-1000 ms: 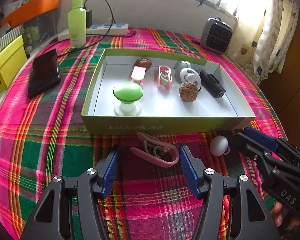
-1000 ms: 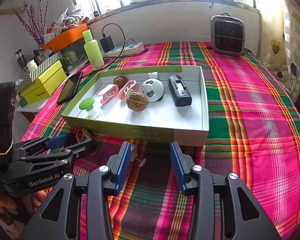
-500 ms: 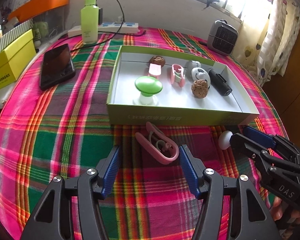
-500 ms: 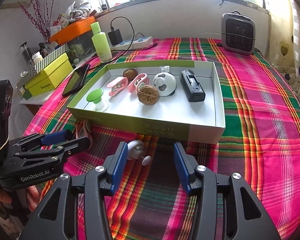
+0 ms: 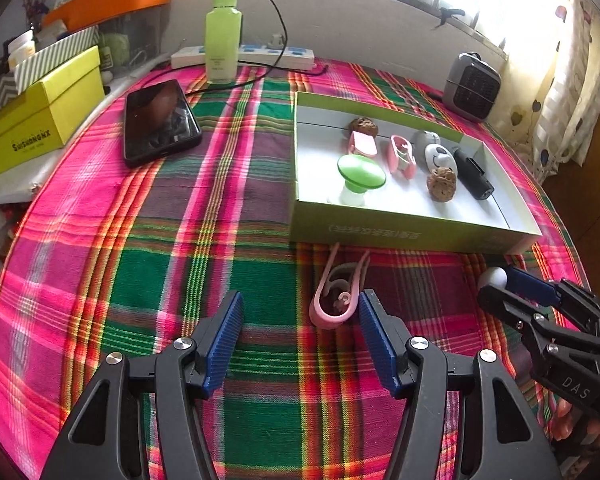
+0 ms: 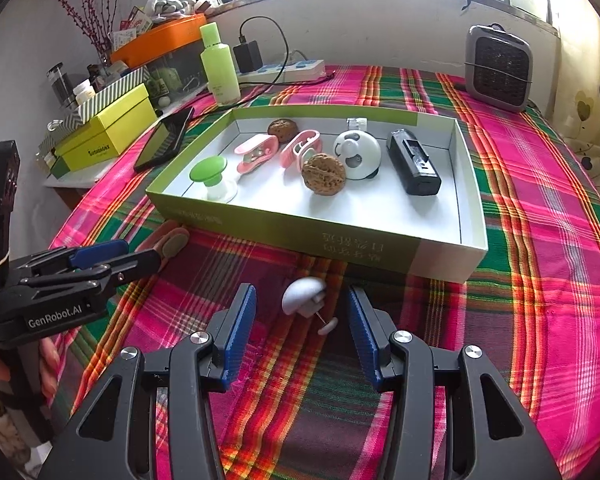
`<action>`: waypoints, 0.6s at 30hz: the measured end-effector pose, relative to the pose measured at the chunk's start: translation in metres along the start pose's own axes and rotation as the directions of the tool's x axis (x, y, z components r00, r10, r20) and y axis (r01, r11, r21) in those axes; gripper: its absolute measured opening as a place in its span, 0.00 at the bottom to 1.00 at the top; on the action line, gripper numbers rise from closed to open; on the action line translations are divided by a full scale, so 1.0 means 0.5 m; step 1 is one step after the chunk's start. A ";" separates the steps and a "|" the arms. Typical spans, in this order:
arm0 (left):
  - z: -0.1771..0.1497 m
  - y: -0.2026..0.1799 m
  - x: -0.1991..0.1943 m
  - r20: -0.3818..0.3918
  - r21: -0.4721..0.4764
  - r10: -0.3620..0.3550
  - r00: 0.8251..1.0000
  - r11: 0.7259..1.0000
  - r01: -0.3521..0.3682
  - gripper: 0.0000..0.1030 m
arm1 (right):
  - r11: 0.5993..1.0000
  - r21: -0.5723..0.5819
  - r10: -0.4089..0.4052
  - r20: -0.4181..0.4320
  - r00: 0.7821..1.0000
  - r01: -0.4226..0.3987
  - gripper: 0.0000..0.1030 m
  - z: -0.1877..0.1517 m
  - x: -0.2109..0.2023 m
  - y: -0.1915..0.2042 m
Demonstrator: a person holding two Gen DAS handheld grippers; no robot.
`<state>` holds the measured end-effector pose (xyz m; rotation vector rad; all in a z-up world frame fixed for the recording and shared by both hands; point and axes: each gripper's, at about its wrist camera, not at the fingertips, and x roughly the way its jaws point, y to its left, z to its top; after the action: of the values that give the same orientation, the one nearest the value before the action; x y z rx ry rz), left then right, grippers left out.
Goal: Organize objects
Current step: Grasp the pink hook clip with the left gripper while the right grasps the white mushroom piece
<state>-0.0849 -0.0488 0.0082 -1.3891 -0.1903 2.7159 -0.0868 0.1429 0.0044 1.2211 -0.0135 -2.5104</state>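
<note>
My left claw (image 5: 300, 332) is wide open, and the pink clip (image 5: 338, 292) lies just by its right finger. My right claw (image 6: 302, 324) is wide open around the white knob (image 6: 305, 300). The green box (image 6: 340, 236) wall stands right behind both, on the checked bench (image 5: 180, 240).

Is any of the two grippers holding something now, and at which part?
Nothing is held. The left gripper is open beside the pink clip, and the right gripper is open around the white knob.
</note>
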 end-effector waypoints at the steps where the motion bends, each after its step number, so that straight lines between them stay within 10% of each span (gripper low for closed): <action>1: 0.001 0.001 0.001 0.002 -0.003 -0.001 1.000 1.000 0.001 0.57 | 1.000 -0.002 -0.003 -0.005 1.000 0.003 0.46 0.001 0.002 0.001; 18: 0.012 -0.022 0.019 0.012 0.112 0.044 0.999 0.993 -0.045 0.57 | 0.997 -0.050 -0.052 -0.014 0.999 0.051 0.46 0.003 0.016 0.013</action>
<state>-0.0951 -0.0373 0.0060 -1.3664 -0.0063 2.7218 -0.0904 0.1340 0.0003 1.2357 0.0852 -2.5296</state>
